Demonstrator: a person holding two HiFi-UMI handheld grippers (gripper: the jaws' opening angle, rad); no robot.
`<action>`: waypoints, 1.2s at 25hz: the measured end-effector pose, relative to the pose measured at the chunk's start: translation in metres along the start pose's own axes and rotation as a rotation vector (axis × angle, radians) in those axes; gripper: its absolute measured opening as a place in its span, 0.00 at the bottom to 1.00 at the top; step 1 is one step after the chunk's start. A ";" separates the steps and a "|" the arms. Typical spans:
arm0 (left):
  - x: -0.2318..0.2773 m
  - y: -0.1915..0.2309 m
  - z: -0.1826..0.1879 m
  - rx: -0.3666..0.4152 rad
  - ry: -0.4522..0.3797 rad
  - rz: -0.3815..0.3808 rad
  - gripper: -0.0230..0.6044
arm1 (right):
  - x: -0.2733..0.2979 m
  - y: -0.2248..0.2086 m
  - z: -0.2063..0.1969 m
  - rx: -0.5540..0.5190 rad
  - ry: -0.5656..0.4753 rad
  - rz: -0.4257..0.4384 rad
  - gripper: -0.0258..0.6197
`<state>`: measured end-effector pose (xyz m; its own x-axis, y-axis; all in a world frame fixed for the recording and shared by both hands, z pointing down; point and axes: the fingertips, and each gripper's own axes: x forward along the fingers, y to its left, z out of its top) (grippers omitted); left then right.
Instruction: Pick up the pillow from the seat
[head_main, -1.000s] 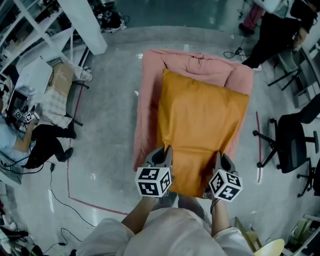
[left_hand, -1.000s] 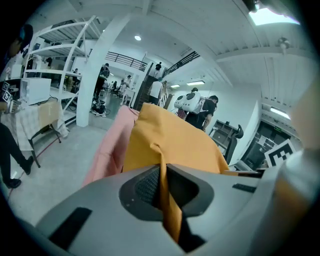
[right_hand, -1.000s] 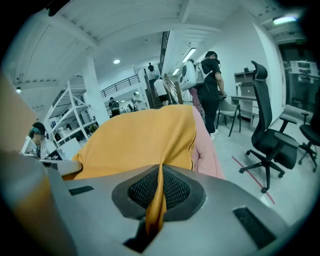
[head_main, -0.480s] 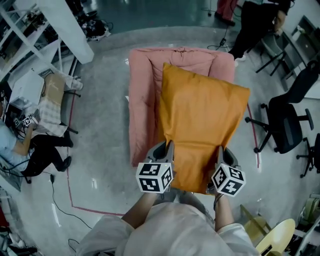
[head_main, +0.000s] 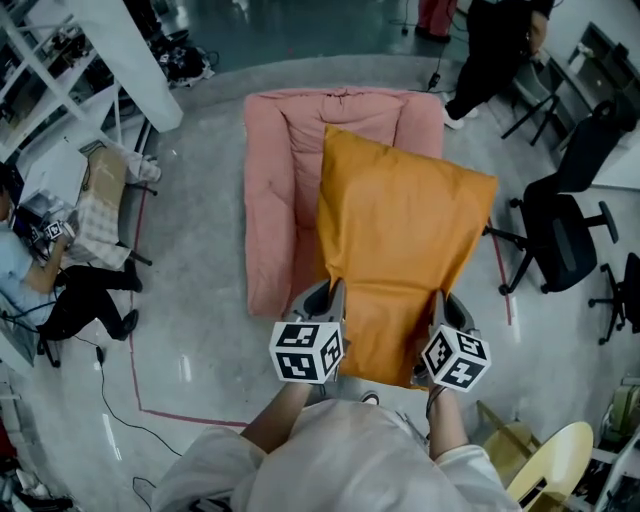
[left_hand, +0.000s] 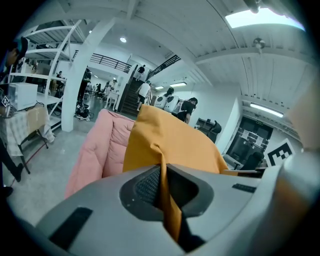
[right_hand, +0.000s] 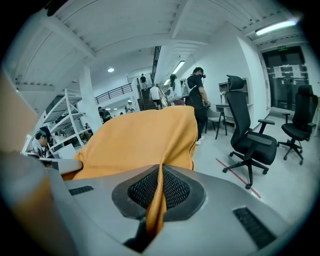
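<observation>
A big orange pillow (head_main: 400, 250) hangs in the air, held by its near edge over the right side of a pink padded seat (head_main: 285, 200). My left gripper (head_main: 330, 298) is shut on the pillow's near left corner, and orange cloth (left_hand: 167, 200) is pinched between its jaws. At the near right corner my right gripper (head_main: 440, 305) is shut on the same pillow (right_hand: 140, 145), a fold of cloth (right_hand: 156, 200) squeezed between the meshed pads. The far end of the pillow slopes away above the seat's backrest.
Black office chairs (head_main: 560, 230) stand at the right, one close to the pillow's right edge (right_hand: 250, 145). A person (head_main: 495, 50) stands beyond the seat. A white column (head_main: 125, 50) and shelving with clutter sit at the left, where another person (head_main: 50, 290) sits. Red tape lines mark the floor.
Both grippers have carried the pillow up and towards the right of the seat. More of the pink seat shows at the pillow's left than before.
</observation>
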<state>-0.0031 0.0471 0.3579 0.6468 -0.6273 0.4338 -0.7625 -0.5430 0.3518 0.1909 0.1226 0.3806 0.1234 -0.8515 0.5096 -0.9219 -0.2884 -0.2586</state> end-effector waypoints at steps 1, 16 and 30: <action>-0.003 -0.011 -0.007 0.000 0.002 -0.002 0.07 | -0.010 -0.009 -0.004 0.003 -0.001 -0.003 0.09; -0.069 -0.156 -0.112 0.022 0.050 -0.042 0.07 | -0.159 -0.123 -0.070 0.051 0.010 -0.039 0.09; -0.078 -0.193 -0.114 0.094 0.084 -0.159 0.07 | -0.205 -0.145 -0.083 0.132 -0.024 -0.130 0.09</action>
<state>0.0923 0.2647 0.3508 0.7528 -0.4829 0.4474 -0.6433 -0.6837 0.3445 0.2692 0.3757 0.3813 0.2483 -0.8134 0.5260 -0.8416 -0.4500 -0.2987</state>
